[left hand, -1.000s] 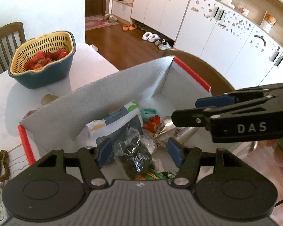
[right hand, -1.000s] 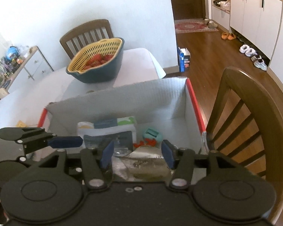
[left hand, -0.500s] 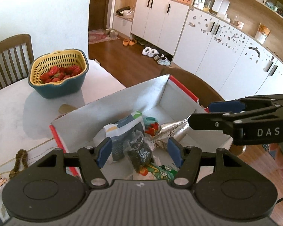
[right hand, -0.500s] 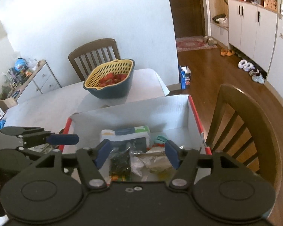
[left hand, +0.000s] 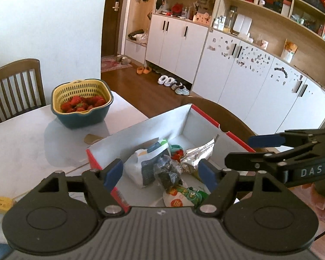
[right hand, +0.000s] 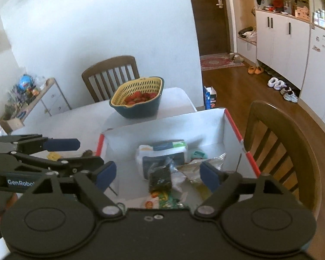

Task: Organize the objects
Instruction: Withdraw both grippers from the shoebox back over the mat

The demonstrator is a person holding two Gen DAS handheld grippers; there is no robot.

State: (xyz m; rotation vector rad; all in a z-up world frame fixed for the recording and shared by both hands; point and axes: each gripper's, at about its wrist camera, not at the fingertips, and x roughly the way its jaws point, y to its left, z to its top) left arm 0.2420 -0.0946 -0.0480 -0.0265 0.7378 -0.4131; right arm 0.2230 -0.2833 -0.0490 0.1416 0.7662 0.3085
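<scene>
Left wrist view: the left gripper (left hand: 160,171) hangs above the box (left hand: 140,133), jaws spread wide and just been opening, nothing pressed between the pads, only packets showing far below in the gap. The box sits on the white table (left hand: 17,143), red-edged, walls up. Inside it: a white pouch (left hand: 140,166), a dark bag (left hand: 166,173), a foil packet (left hand: 197,156), and a green-and-orange packet (left hand: 184,195) nearest the camera, all heaped together and touching. The right gripper (left hand: 244,149) comes in from the right, above the box's right rim, jaws apart and empty. Behind the box, well apart, a basket (left hand: 82,117) of strawberries. Right wrist view: the right gripper (right hand: 158,173) also stands wide, also freshly opened, over the same heap, with a chair (right hand: 288,143) just beside the box.
</scene>
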